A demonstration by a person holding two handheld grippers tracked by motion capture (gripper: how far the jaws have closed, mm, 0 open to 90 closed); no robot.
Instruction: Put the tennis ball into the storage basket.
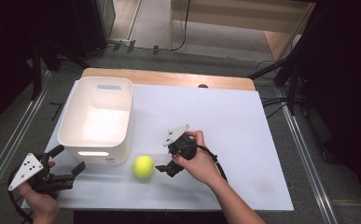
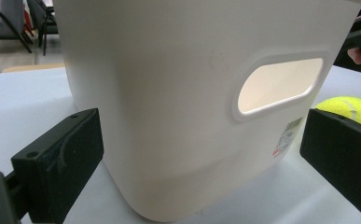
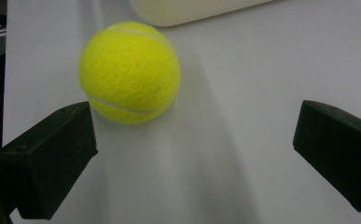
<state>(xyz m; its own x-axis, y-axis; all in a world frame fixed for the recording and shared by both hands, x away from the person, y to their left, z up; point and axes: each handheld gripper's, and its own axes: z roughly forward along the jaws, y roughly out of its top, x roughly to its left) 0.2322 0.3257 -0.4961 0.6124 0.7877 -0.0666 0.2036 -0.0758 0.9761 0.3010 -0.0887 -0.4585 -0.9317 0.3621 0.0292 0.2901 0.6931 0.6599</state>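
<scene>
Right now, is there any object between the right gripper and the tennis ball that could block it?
No, nothing visible does. The right gripper is open and points at the tennis ball, with bare white table surface between them. The white plastic bin stands behind the ball, off the gripper's line.

Left gripper (image 1: pixel 71 168) gapes wide — right gripper (image 1: pixel 165 169) too.

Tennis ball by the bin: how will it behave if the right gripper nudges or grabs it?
The tennis ball is round and sits free on the flat table, so a nudge probably rolls it. Its felt looks grippy, so slipping seems unlikely. The right gripper is open wide enough.
</scene>
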